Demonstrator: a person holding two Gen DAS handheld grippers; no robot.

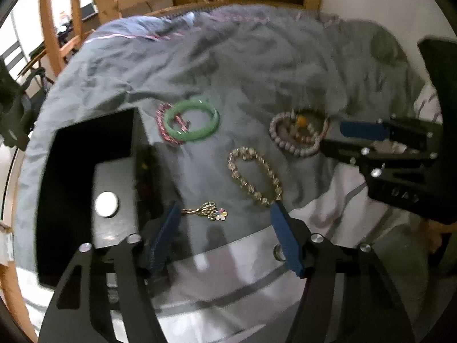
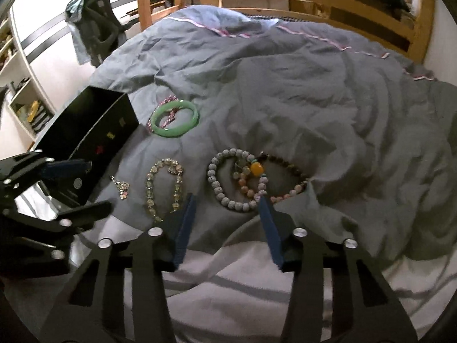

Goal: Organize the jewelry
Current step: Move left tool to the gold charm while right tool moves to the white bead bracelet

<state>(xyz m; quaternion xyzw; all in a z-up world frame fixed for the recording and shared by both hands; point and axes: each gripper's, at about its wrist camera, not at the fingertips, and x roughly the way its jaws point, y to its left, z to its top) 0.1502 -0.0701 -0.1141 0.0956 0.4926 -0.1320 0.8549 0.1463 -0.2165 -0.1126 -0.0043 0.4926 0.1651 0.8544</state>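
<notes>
- Lying loose on the grey quilt (image 2: 285, 91), the jewelry sits right of the black box (image 2: 85, 125): green bangle (image 2: 174, 118) over a pink bracelet (image 1: 164, 127), clear bead bracelet (image 2: 164, 187), flower charm (image 1: 210, 213), tangled bead strands (image 2: 251, 180).
- Left gripper (image 1: 225, 214) and right gripper (image 2: 227, 203) both gape wide, holding nothing.
- Closing on the tangle could drag several strands together, or pinch soft cloth.

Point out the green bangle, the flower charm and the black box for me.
green bangle (image 2: 174, 133): right wrist view, front band.
flower charm (image 1: 221, 215): left wrist view, flower petals.
black box (image 2: 94, 131): right wrist view, side wall.
</notes>
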